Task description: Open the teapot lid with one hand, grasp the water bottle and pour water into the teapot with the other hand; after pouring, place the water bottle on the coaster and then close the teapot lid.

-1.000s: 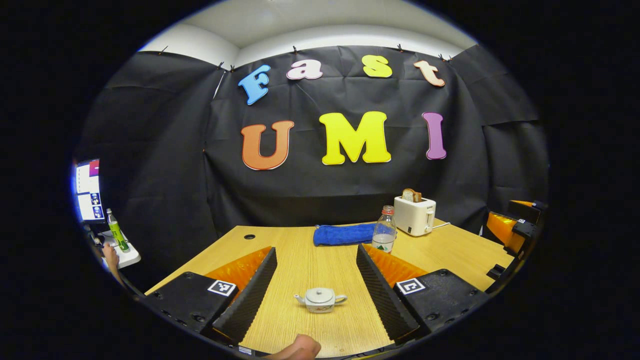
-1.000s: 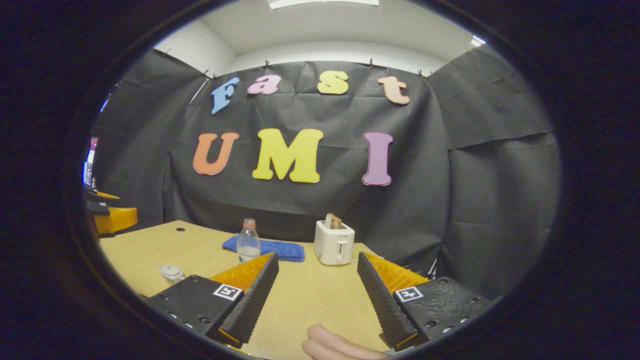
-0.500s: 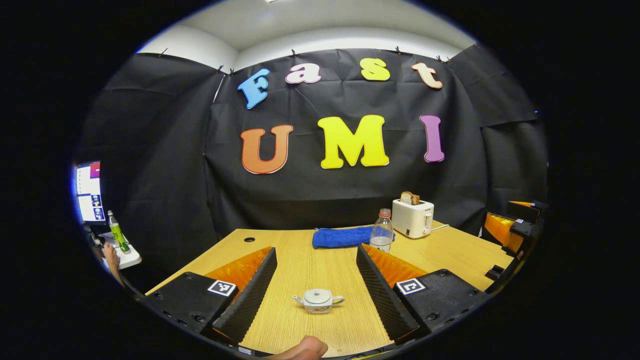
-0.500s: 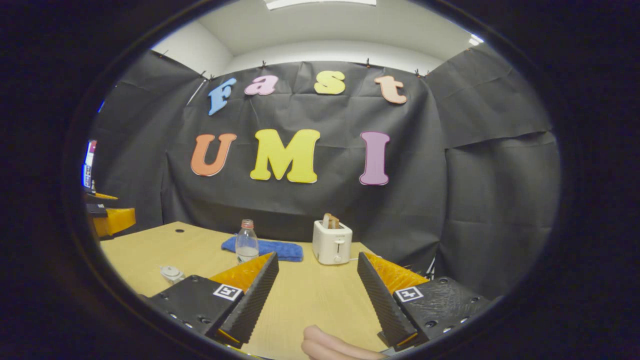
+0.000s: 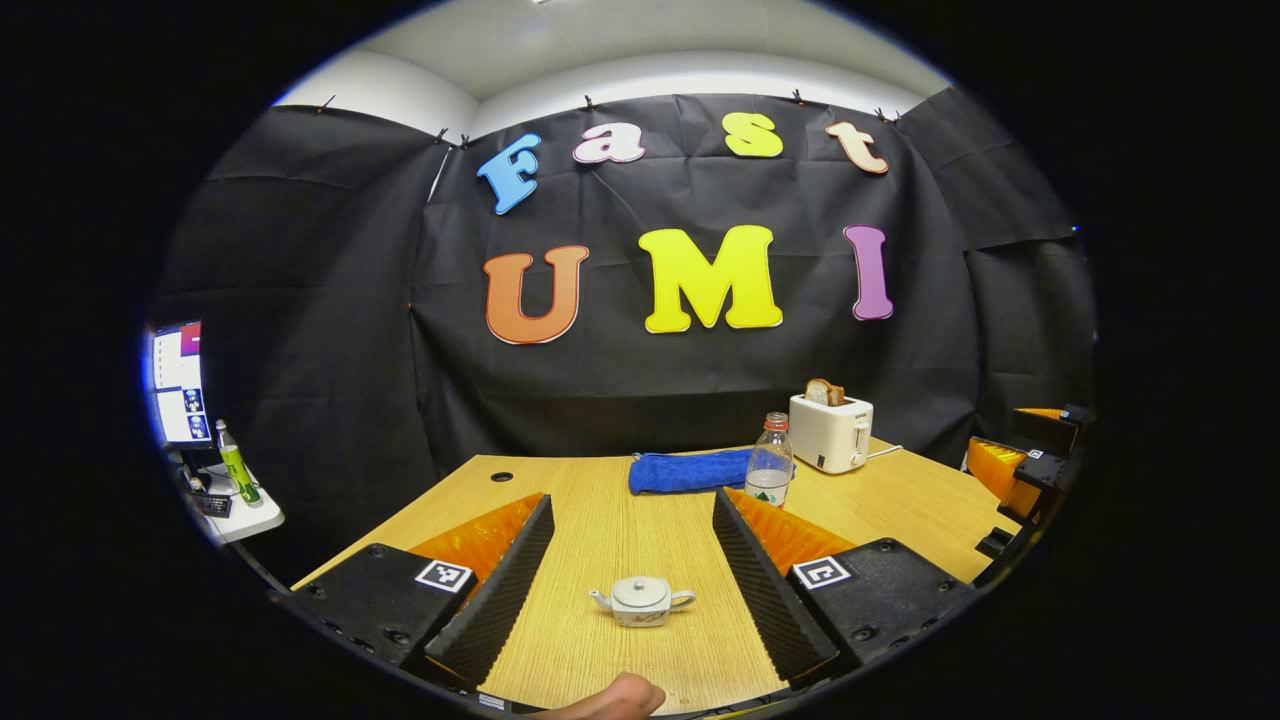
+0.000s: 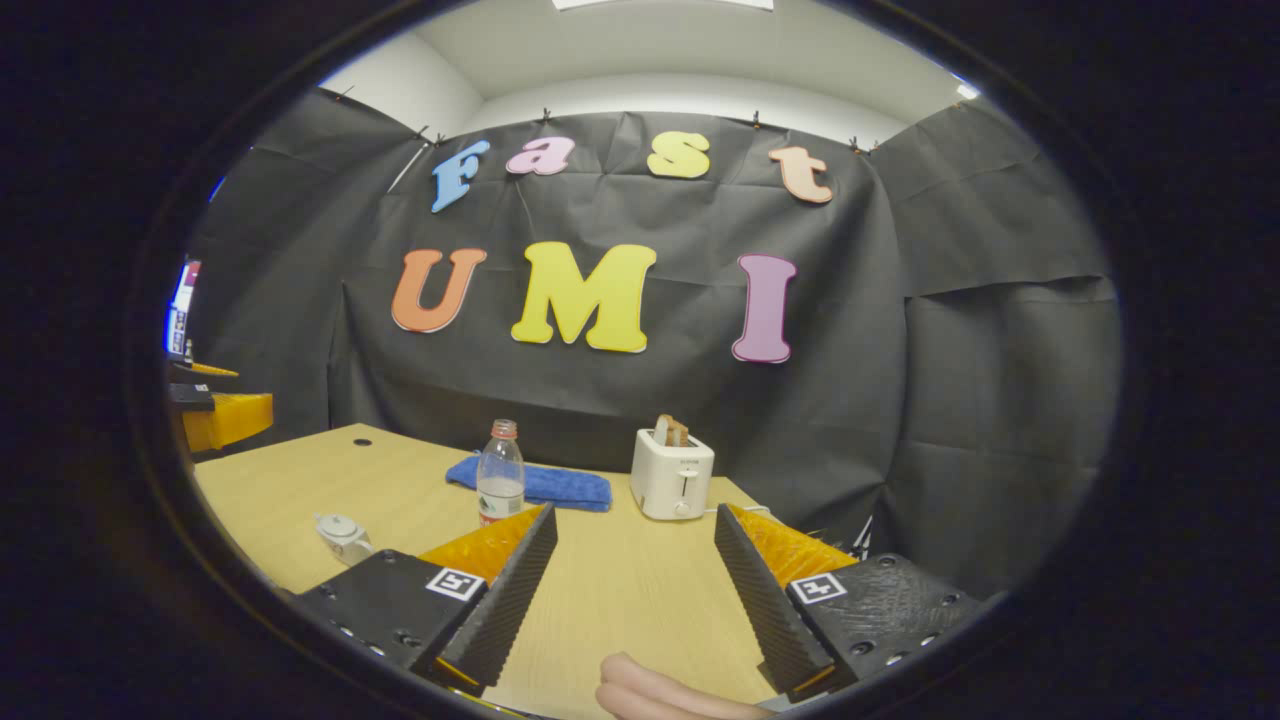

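Note:
A small white teapot [image 5: 641, 600] with its lid on stands on the wooden table [image 5: 620, 520], straight ahead between the fingers of my open left gripper [image 5: 632, 535]. A clear water bottle [image 5: 769, 468] with a red cap stands farther back right, in front of the blue cloth. In the right gripper view the bottle [image 6: 499, 482] is ahead to the left and the teapot [image 6: 342, 535] lies at the far left. My right gripper [image 6: 634, 545] is open over bare table with nothing between its fingers. The other gripper [image 5: 1020, 465] shows at the right edge of the left gripper view.
A folded blue cloth [image 5: 688, 470] lies at the back of the table. A white toaster [image 5: 831, 431] holding toast stands at the back right, its cord trailing right. A side desk with a screen [image 5: 176, 382] and a green bottle [image 5: 236, 463] is at the far left.
The right gripper's view has shifted a little, so the bottle and teapot stand slightly higher and nearer. The left gripper has barely moved. The hand at the side desk is gone.

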Tool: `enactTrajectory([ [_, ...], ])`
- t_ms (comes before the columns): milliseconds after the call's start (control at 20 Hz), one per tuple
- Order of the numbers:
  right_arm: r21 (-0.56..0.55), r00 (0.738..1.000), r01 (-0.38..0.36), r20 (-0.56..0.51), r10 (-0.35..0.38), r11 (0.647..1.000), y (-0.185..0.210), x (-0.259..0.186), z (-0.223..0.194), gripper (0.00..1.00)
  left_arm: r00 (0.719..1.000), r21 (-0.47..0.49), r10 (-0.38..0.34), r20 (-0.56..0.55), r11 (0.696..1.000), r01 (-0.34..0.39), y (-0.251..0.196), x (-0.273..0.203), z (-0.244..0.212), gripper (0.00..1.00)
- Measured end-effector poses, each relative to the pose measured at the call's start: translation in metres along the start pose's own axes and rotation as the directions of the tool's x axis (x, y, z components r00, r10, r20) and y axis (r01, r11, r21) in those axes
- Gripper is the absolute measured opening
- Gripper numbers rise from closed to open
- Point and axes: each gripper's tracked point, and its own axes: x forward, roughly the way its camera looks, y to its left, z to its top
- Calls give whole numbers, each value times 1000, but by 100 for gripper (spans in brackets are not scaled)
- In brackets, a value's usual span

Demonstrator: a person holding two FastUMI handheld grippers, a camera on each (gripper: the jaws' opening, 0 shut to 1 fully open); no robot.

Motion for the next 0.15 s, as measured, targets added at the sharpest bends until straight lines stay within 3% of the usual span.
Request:
enactTrajectory([
  [150, -1, 1000, -1, -4, 1, 1000, -1, 2, -2, 98, 1000, 4, -3, -3, 1000, 3, -1, 1, -1, 100],
])
